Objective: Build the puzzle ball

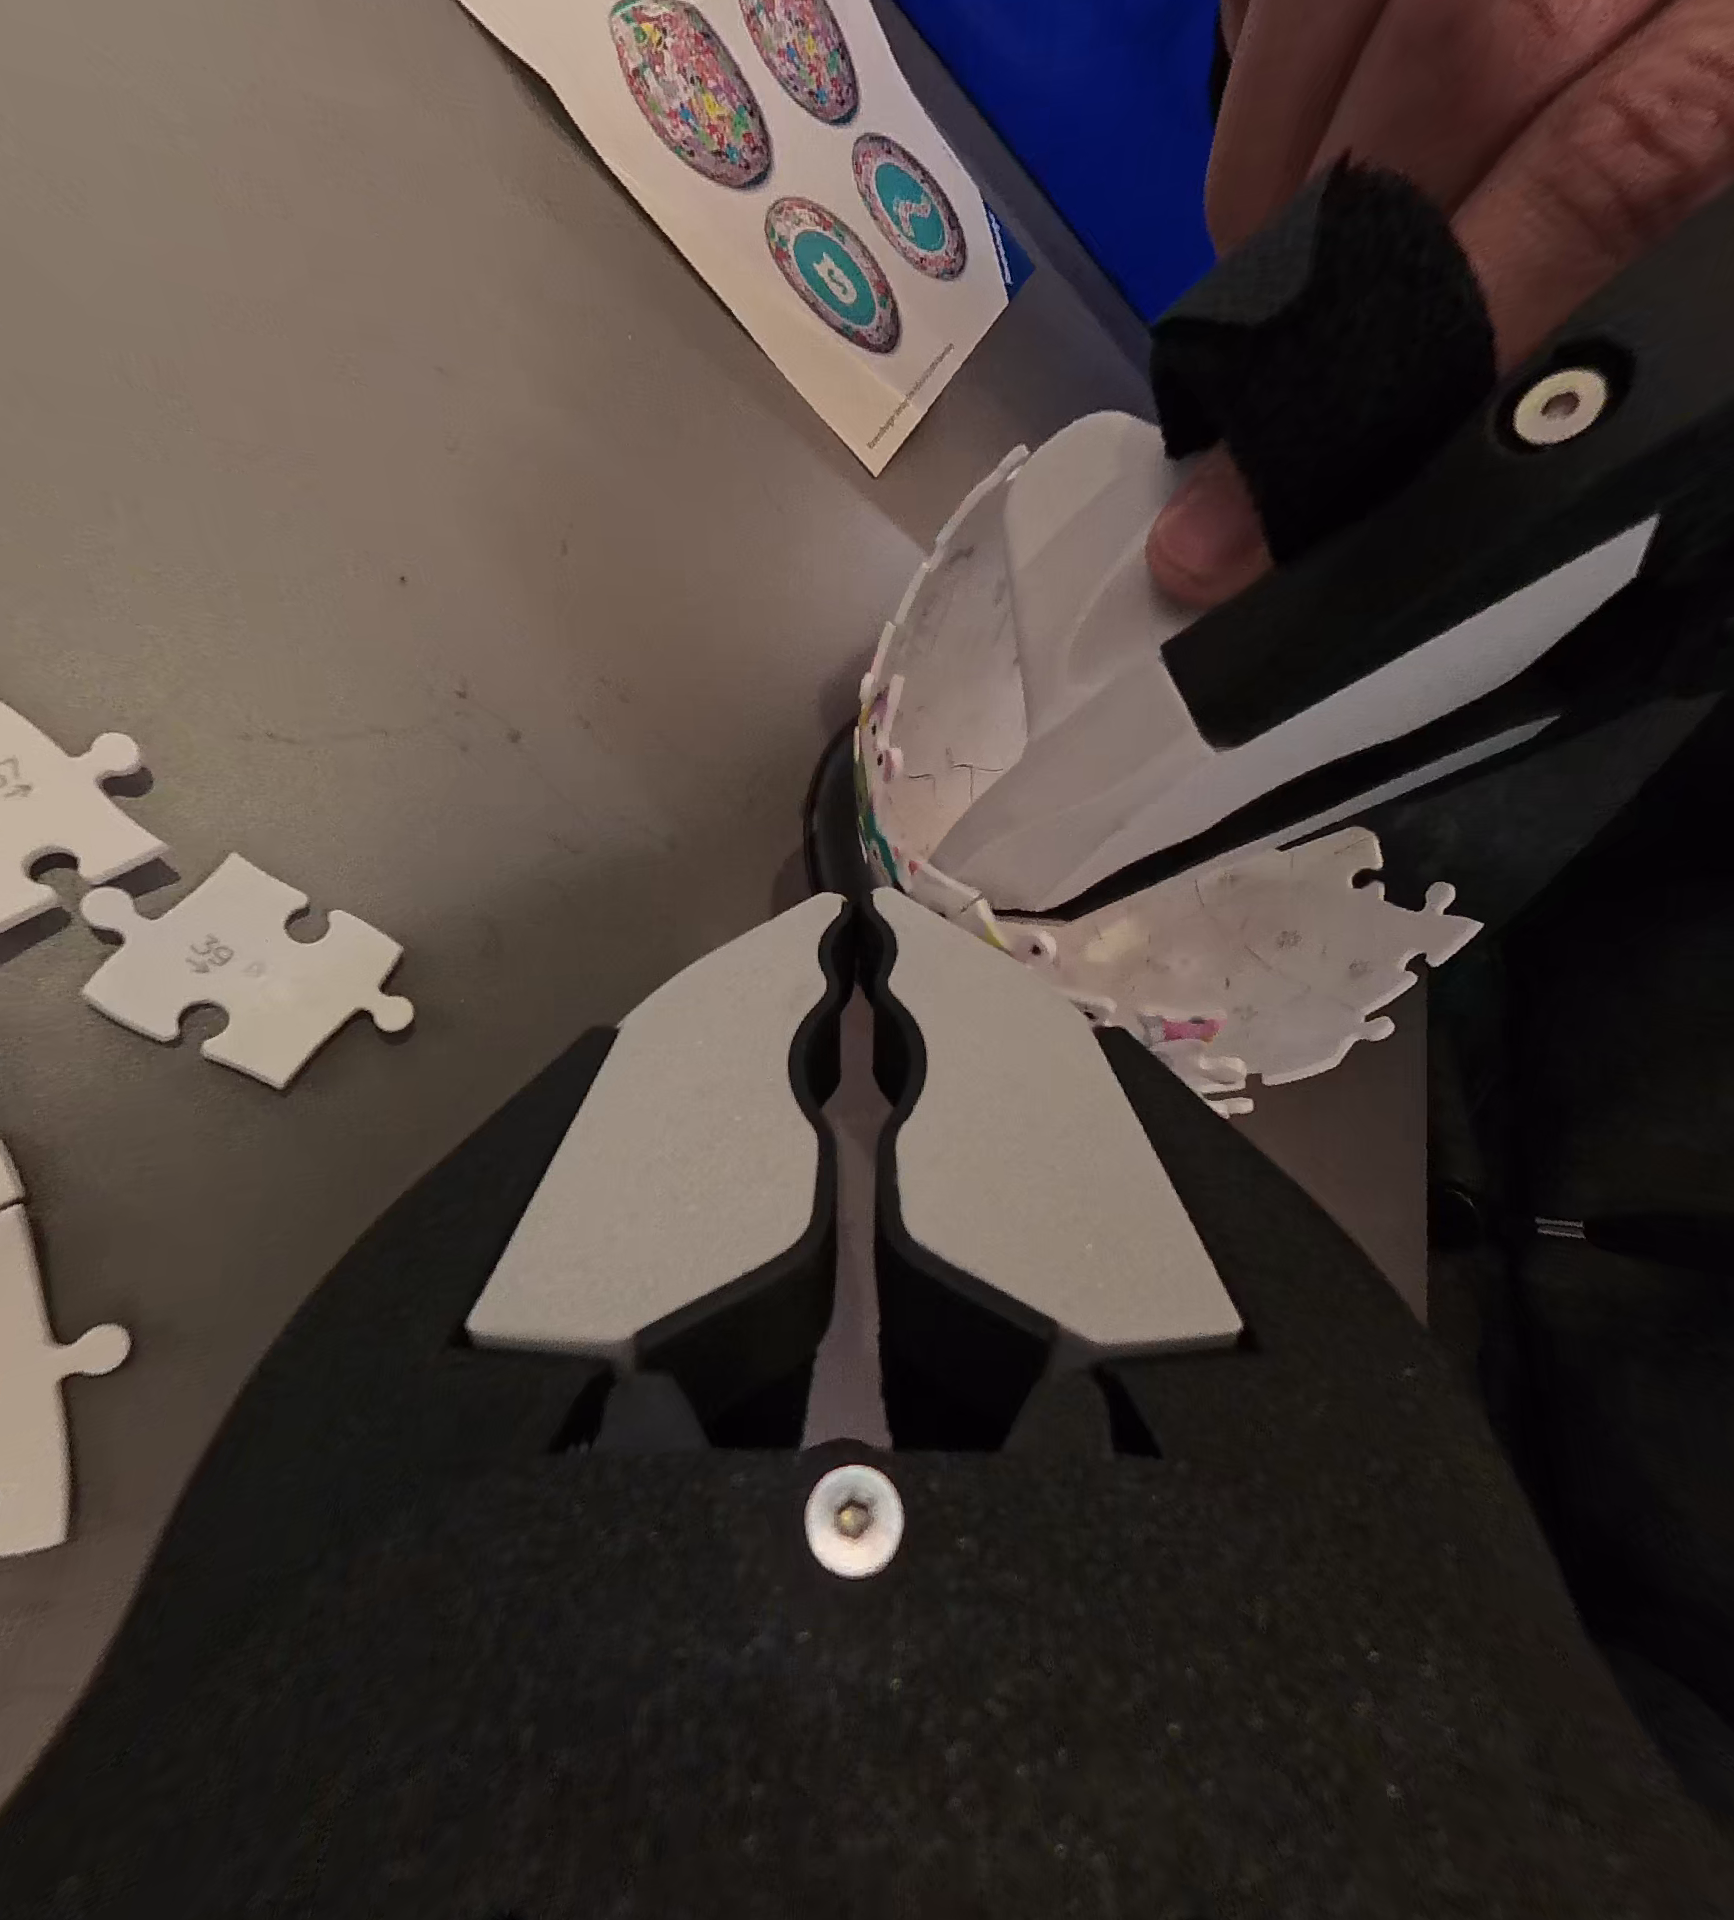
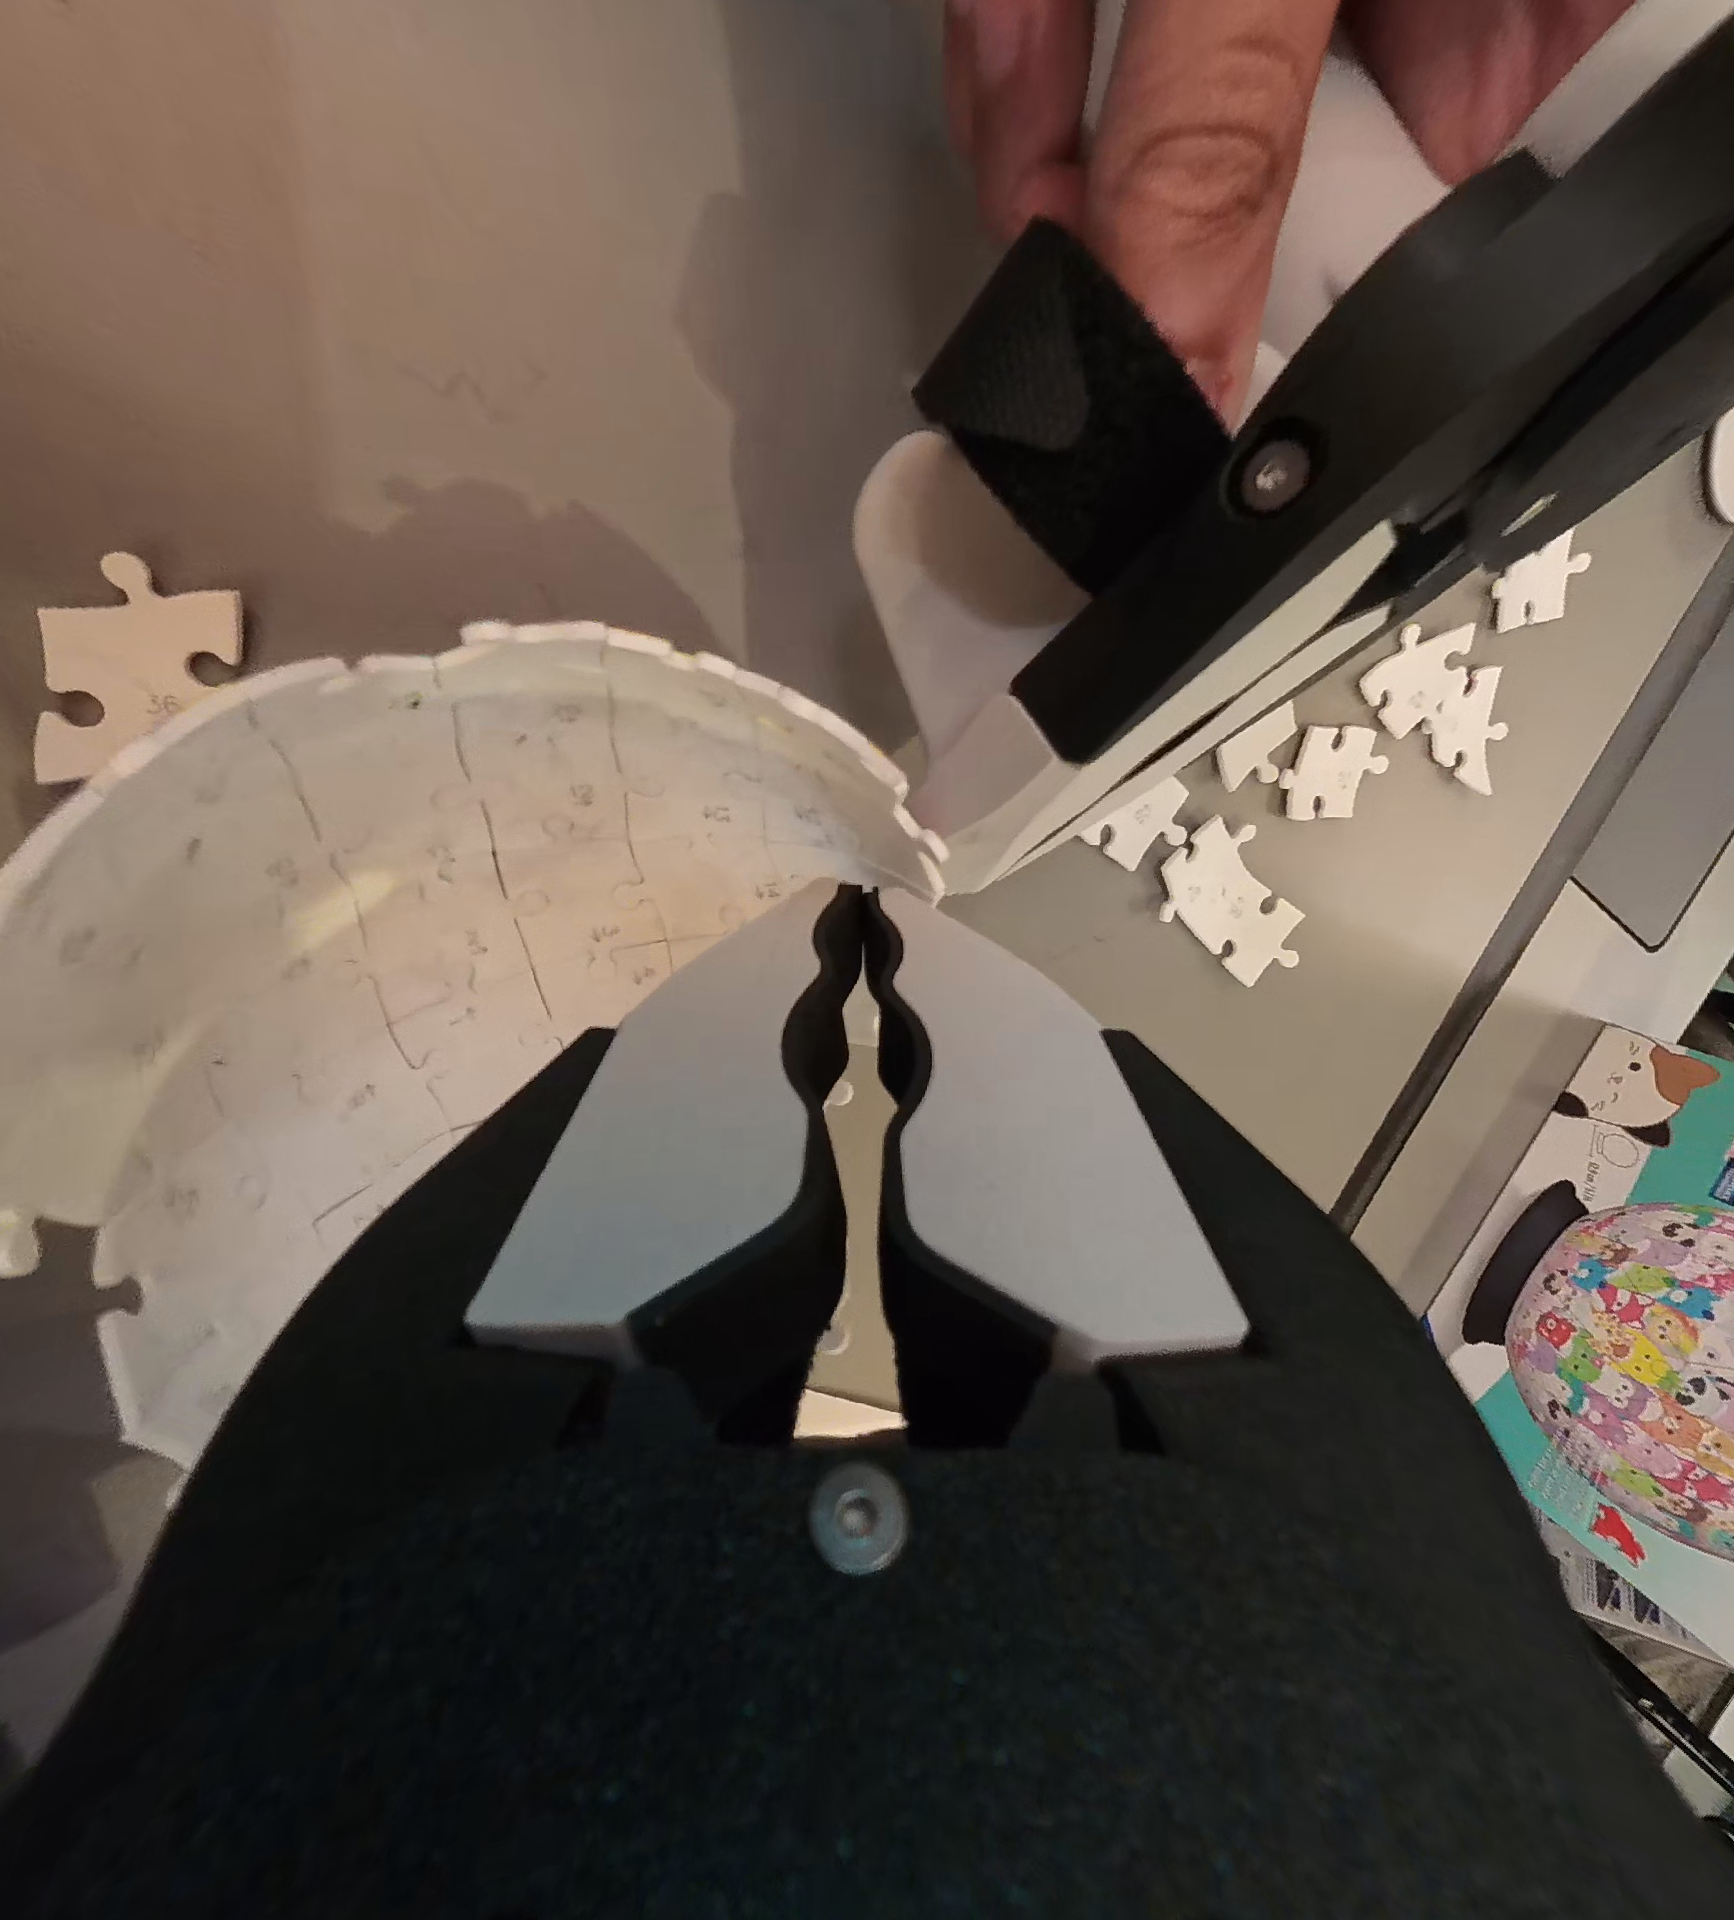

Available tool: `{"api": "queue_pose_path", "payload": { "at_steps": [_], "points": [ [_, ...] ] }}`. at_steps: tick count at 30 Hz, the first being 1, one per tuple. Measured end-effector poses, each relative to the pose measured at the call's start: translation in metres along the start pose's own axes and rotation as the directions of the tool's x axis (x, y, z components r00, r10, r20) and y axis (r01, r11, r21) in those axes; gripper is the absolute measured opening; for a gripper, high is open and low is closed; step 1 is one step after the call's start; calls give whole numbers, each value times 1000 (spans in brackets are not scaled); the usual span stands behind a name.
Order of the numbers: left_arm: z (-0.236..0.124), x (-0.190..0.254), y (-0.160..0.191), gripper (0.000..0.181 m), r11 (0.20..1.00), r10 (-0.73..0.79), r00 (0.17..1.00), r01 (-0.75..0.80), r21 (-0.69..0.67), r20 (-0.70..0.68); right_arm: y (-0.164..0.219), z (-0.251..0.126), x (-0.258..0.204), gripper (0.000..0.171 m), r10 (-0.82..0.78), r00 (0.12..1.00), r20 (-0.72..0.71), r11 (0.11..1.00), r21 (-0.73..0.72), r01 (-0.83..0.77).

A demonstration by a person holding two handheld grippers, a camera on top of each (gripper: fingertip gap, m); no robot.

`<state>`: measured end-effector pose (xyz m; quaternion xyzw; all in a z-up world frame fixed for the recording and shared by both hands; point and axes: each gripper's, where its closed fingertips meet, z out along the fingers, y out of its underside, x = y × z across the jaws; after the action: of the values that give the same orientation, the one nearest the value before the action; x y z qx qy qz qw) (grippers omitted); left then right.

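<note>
The half-built puzzle ball is a white bowl of joined pieces, tilted on a black stand; its numbered inside faces the right wrist view. My right gripper reaches across the inside and is shut on the far rim. It shows in the left wrist view, coming in from the upper right. My left gripper is shut, its tips against the outside of the same rim spot. It also shows in the right wrist view. Whether it pinches the rim is hidden.
Loose white pieces lie face down on the grey table at the left, one beyond the ball, several at the right. A picture sheet lies at the back. The puzzle box is at the right.
</note>
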<state>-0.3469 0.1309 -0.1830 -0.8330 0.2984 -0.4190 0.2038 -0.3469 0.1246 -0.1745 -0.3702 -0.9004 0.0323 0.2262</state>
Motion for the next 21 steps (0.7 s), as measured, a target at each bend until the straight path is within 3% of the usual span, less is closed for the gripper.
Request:
{"api": "queue_pose_path", "payload": {
  "at_steps": [14,16,18,21],
  "points": [
    [-8,-9,-5,0,999,-12,999,11,37,40,9,-15,4,0,12,1000,-20,1000,2,-12],
    [-11,-15,-10,0,996,-34,998,30,82,48,9,-37,20,0,89,993,-81,994,72,-84],
    [-13,-19,-21,0,987,-36,997,26,161,61,16,-70,53,0,203,950,-236,973,159,-168],
    [-20,-23,-41,12,957,-14,993,-21,290,117,55,-123,111,0,424,760,-492,903,288,-318]
  ]
}}
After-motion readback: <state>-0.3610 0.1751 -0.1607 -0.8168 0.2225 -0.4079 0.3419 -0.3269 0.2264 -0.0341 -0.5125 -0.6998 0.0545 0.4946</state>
